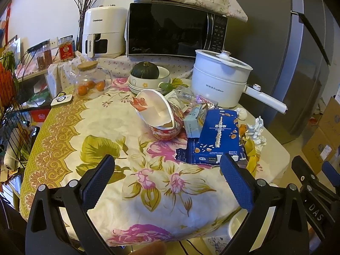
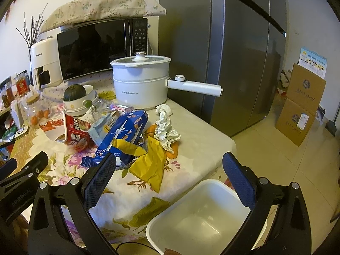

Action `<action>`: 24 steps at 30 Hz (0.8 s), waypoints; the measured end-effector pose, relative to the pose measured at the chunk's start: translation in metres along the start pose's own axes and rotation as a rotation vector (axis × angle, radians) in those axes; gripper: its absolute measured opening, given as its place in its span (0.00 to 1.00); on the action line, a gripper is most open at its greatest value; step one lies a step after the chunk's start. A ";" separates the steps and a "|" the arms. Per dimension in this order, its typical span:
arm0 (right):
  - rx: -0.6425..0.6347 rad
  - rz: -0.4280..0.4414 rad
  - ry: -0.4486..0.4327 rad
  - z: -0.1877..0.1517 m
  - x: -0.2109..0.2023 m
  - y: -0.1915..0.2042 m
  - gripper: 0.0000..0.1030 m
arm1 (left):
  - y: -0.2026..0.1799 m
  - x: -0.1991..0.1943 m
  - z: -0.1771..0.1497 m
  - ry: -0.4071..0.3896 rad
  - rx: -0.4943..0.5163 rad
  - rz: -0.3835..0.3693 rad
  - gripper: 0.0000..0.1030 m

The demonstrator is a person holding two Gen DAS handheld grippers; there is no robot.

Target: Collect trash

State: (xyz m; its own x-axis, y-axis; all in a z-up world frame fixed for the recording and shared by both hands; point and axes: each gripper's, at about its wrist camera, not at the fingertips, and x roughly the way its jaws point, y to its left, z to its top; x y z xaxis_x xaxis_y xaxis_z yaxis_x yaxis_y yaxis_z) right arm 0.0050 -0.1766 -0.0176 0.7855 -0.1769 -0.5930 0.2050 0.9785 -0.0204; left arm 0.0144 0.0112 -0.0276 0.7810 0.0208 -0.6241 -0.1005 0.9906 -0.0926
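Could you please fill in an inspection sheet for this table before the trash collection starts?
Surface: floral tablecloth, wrinkled.
Job's things: blue snack box, yellow wrapper, crumpled paper, noodle cup tipped over; white bin empty.
Clutter: electric pot, squash in bowl, glass teapot.
Grippers: left gripper and right gripper open, holding nothing.
Cables: dark cord by the bin.
Surroundings: microwave, fridge, cardboard boxes.

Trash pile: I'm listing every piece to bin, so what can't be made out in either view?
- Clear wrapper, left view: crumpled behind the noodle cup, label mostly hidden.
- Orange scrap, right view: largely covered by crumpled tissue and yellow packet.
- Bin, right view: near side cut off by the frame edge and the right tool.
- Blue box small print: too small in both.
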 end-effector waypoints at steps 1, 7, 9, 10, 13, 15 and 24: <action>0.001 0.002 0.008 -0.001 0.001 0.000 0.93 | 0.000 0.001 0.000 0.002 -0.001 0.002 0.94; -0.006 -0.002 0.049 0.000 0.005 0.000 0.93 | 0.001 0.005 -0.001 0.022 -0.004 0.010 0.94; -0.007 -0.004 0.062 -0.001 0.007 -0.001 0.93 | 0.001 0.007 -0.002 0.031 -0.006 0.011 0.94; -0.007 -0.007 0.069 0.000 0.008 -0.001 0.93 | 0.001 0.008 -0.002 0.035 -0.007 0.012 0.94; -0.005 -0.014 0.092 0.000 0.011 -0.002 0.93 | 0.004 0.011 -0.001 0.052 -0.018 0.019 0.94; 0.000 -0.020 0.106 0.001 0.013 -0.004 0.93 | 0.011 0.014 0.002 0.066 -0.034 0.023 0.94; 0.022 -0.008 0.134 0.024 0.009 -0.018 0.93 | 0.078 0.006 0.076 0.067 -0.270 -0.080 0.94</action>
State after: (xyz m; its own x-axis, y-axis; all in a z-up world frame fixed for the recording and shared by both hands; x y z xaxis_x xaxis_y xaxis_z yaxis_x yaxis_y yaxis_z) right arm 0.0224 -0.1981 -0.0032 0.6993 -0.1677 -0.6948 0.2249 0.9743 -0.0087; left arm 0.0586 0.0993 0.0203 0.7519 -0.0741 -0.6551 -0.2072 0.9168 -0.3414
